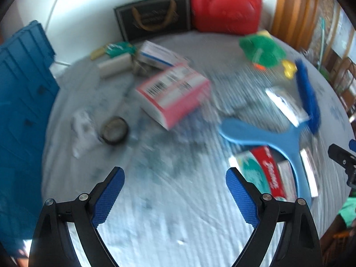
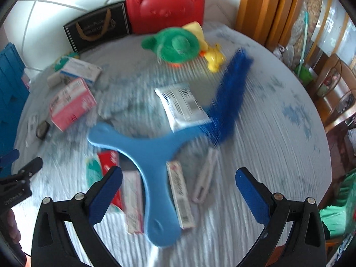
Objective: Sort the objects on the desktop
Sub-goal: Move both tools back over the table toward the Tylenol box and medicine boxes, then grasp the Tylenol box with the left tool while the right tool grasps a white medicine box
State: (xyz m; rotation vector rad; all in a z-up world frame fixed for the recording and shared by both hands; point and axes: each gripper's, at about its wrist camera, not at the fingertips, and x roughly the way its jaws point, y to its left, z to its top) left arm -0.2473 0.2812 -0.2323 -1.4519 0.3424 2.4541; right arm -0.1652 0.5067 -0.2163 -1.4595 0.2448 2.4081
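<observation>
Since both your left gripper (image 1: 175,197) and right gripper (image 2: 178,194) hang wide open and empty, lower the right squarely over the blue boomerang (image 2: 145,153) first.

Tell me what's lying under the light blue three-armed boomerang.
Under the boomerang lie the red-and-green toothpaste box, two narrow cartons and a white barcode box. Their covered parts can't be seen.

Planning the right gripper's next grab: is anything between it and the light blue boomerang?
Nothing visible. The right gripper hangs open directly over the boomerang, which lies on top of the flat boxes around it.
</observation>
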